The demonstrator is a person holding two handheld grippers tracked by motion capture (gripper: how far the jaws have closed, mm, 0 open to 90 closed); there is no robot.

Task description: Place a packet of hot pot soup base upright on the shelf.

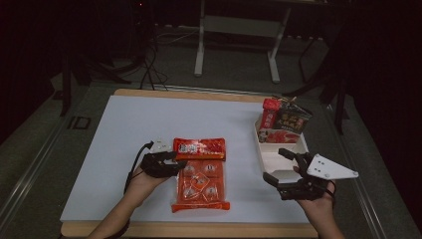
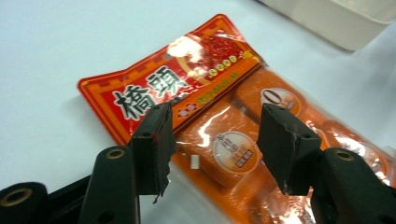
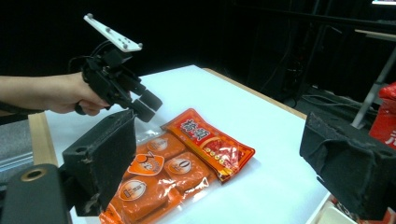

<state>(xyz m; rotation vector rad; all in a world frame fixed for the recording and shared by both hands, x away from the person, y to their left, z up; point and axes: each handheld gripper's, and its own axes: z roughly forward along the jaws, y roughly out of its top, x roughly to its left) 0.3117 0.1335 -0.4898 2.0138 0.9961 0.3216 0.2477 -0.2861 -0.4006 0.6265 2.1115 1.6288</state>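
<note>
- High view: the white bench (image 1: 149, 124) carries everything; the orange-red packet (image 1: 200, 174) lies flat near the person's edge, its long axis running from that edge toward the far side, with the printed red header at the far end.
- The white tray (image 1: 272, 162) sits at the bench's right side, well apart from the packet, with red and dark snack packs (image 1: 283, 119) standing in its far end.
- The left tongs (image 1: 171, 162) are just beside the packet's left edge, near the header end, so the left hand is plainly the nearer one; the packet lies to their right in this view.
- The right tongs (image 1: 278, 167) are over the near end of the tray, spread wide with nothing between them.
- Left gripper view: the left tongs (image 2: 215, 140) are released, jaws apart and not pressing; the packet (image 2: 224, 140) lies just beyond and beneath the gap, untouched by the pads (image 2: 154, 140).
- Any pick-up looks likely to hinge on closing across the packet's short side by the header.
- Writing: large black Chinese characters on the header (image 2: 149, 93); round white labels on the orange portions inside, too small to read; one shows a "0".
- Right gripper view: the packet (image 3: 173, 172) lies ahead between the wide-open jaws, with the left tongs (image 3: 144, 103) above its far end.
</note>
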